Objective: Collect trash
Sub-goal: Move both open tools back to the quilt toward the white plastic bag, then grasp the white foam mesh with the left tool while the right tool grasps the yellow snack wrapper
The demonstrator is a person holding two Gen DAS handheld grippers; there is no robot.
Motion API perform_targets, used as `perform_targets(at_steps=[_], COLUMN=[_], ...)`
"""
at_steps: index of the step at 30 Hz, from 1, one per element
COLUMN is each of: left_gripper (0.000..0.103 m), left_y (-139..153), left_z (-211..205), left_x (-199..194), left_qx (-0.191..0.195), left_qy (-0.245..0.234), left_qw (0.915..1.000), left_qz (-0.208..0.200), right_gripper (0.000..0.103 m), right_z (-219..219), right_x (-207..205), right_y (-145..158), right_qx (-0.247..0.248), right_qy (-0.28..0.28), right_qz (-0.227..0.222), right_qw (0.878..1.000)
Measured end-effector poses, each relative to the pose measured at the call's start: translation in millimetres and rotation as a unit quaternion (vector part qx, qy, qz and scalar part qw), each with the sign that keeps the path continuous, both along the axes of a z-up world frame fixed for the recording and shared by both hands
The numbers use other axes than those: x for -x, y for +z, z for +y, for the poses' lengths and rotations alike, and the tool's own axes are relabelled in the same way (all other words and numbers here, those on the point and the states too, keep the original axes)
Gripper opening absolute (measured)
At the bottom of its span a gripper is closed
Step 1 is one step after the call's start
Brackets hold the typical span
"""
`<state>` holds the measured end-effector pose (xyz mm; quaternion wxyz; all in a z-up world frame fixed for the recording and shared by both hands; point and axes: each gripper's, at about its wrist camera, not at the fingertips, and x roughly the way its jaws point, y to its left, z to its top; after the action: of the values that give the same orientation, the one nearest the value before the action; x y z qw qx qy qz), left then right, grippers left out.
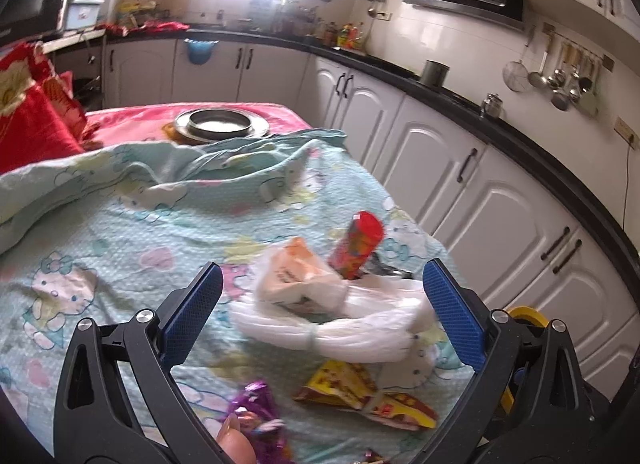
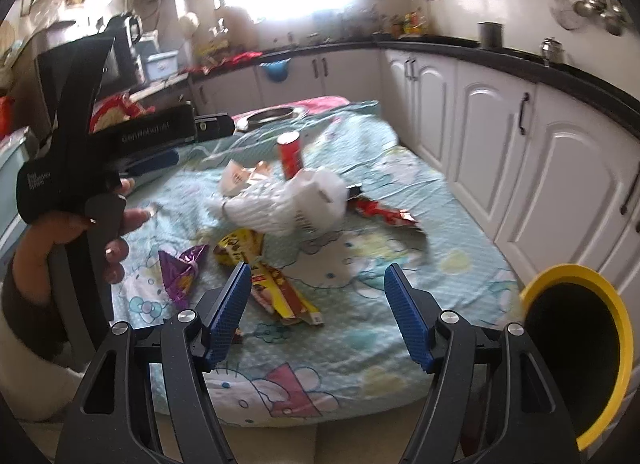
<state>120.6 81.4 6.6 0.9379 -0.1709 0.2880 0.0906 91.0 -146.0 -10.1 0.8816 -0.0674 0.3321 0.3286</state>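
Trash lies scattered on a bed with a pale blue cartoon sheet (image 1: pixel 120 232). My left gripper (image 1: pixel 324 312) is open and hovers over a white plastic bundle (image 1: pixel 332 328), which its pads do not touch. A red can (image 1: pixel 358 246) and an orange-white packet (image 1: pixel 296 268) rest against the bundle. A yellow wrapper (image 1: pixel 360 392) and a purple foil wrapper (image 1: pixel 256 412) lie nearer. My right gripper (image 2: pixel 320 318) is open with nothing in it, near the bed's front edge. The yellow wrapper (image 2: pixel 272 284) lies just beyond its left pad, the purple wrapper (image 2: pixel 180 268) further left, and a red wrapper (image 2: pixel 384 215) past the bundle (image 2: pixel 288 199).
A yellow-rimmed bin (image 2: pixel 560 274) with a dark inside stands at the bed's right front corner. White cabinets (image 2: pixel 500 135) under a black counter run along the right. A metal plate (image 1: pixel 222 125) sits at the far end of the bed, with red pillows (image 1: pixel 32 123) to the left. A hand (image 2: pixel 80 223) holds the left gripper's handle.
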Motion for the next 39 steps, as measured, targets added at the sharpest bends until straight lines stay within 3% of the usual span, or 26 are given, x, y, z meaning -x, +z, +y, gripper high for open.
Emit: perform_targets(at_steps=[6,11,18,28,39], left_gripper=[0.092,0.092,0.091,0.069,0.048], left_y=[-19.5,-36.2,-61.7,-78.6,-83.7], left_z=[29.7,51.8,73.8,72.5,69.2], left_x=[1.5,-0.4,-4.0,-8.2,-8.9], left_qx=[0.035,0.09,0.179,0.237,0.259], left_qy=[0.019,0.026,0.029,0.006,-0.003], left_qw=[0.9988,0.9944,0.9806,0.9676,0.9616], left_qz=[0.027,0.049,0.074,0.088,0.092], right_gripper=[0.066,0.066,0.066,0.066,0.065], right_z=[20.0,34.7,51.9,68.6,75.7], right_x=[-11.3,-20.0,-28.7,-38.6,-39.6], right_y=[-11.2,-22.0,-36.4,-56.4,-69.2], right_qx=[0.017,0.037,0.053,0.065,0.074], right_qy=[0.023,0.043,0.06,0.072,0.07], right_qz=[0.014,0.021,0.035,0.054,0.055], right_qw=[0.999,0.998,0.996,0.994,0.993])
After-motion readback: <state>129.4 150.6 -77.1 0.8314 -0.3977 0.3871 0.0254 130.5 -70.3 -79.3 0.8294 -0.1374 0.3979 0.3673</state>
